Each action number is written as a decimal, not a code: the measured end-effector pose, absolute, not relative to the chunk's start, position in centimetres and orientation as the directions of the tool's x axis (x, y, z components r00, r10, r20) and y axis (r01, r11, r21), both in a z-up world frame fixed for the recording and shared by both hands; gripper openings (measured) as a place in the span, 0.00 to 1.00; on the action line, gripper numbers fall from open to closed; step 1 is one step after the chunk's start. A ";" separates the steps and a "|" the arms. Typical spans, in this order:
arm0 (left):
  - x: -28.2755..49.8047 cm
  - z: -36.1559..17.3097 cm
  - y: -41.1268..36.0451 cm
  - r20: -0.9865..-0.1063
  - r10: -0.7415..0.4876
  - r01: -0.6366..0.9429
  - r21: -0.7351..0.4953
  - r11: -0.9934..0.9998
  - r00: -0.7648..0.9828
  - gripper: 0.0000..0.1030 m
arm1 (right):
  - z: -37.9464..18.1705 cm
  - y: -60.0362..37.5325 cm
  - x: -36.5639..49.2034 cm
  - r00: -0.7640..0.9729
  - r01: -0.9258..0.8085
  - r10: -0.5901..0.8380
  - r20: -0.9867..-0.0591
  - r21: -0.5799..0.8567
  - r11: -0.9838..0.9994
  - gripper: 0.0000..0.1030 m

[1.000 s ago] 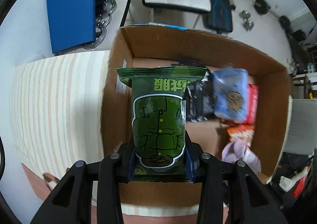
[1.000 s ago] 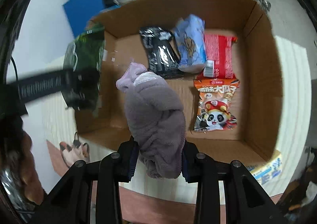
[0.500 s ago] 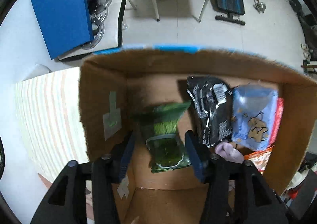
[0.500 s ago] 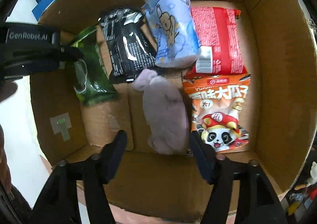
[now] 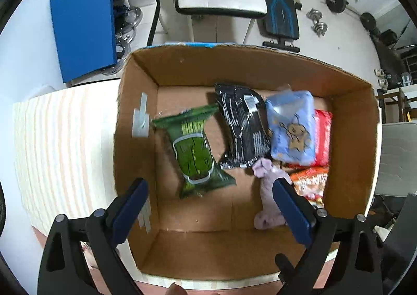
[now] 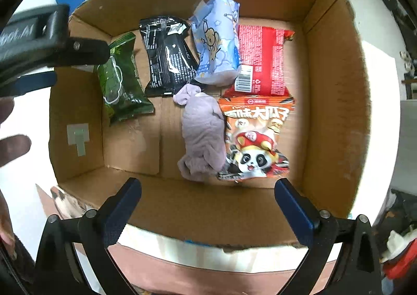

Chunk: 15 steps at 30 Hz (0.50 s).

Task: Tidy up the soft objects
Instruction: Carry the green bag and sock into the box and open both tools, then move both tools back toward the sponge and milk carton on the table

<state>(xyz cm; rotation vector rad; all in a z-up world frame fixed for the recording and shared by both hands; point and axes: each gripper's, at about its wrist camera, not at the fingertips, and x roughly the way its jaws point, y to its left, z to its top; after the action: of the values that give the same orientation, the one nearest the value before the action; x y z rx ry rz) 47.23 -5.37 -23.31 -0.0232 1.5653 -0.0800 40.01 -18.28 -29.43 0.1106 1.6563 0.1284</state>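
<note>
Cardboard box point(image 6: 336, 81): open-topped, holding every packet. Orange panda snack bag point(image 6: 256, 138) at 3 o'clock of the grey plush point(image 6: 202, 136), touching it. Green packet point(image 6: 120, 81) at 9 o'clock. Left gripper point(image 5: 209, 209) and right gripper point(image 6: 208, 206): jaws opening, released, nothing between them.

The left black plastic tongs point(image 5: 209, 200) carry two flat dark-blue pads point(image 5: 129, 206) on angular black finger arms, each arm fixed with round silver screws at its joints. The right black plastic tongs point(image 6: 208, 201) are built alike, with the same dark-blue pads point(image 6: 293, 213) and silver screws. In the right wrist view the body of the left tongs shows as a black bar with pale lettering, partly cut off, and one silver screw.
</note>
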 end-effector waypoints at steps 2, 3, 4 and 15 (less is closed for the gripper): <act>46.1 -22.4 -5.4 -0.997 -0.082 0.031 -0.081 0.996 0.013 0.95 | -28.7 -18.6 39.3 -0.070 -0.006 0.155 -0.986 0.155 0.988 1.00; 45.2 -21.5 -5.4 -0.995 -0.090 0.029 -0.089 0.996 0.033 0.95 | -28.4 -18.6 39.1 -0.061 -0.008 0.156 -0.986 0.157 0.988 1.00; 44.8 -20.9 -5.4 -0.994 -0.093 0.028 -0.091 0.995 0.050 0.95 | -27.8 -19.0 38.8 -0.048 -0.010 0.161 -0.986 0.161 0.987 1.00; 33.5 -17.2 -7.4 -0.954 -0.263 -0.024 -0.269 0.963 0.145 0.95 | -21.2 -27.7 31.4 0.080 -0.026 0.211 -0.974 0.209 0.978 1.00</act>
<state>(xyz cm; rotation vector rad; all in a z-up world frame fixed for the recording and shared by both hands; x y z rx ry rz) 33.54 -7.37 -17.21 -0.2420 1.4186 -0.1747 31.40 -27.72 -21.22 0.1507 1.4815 0.1782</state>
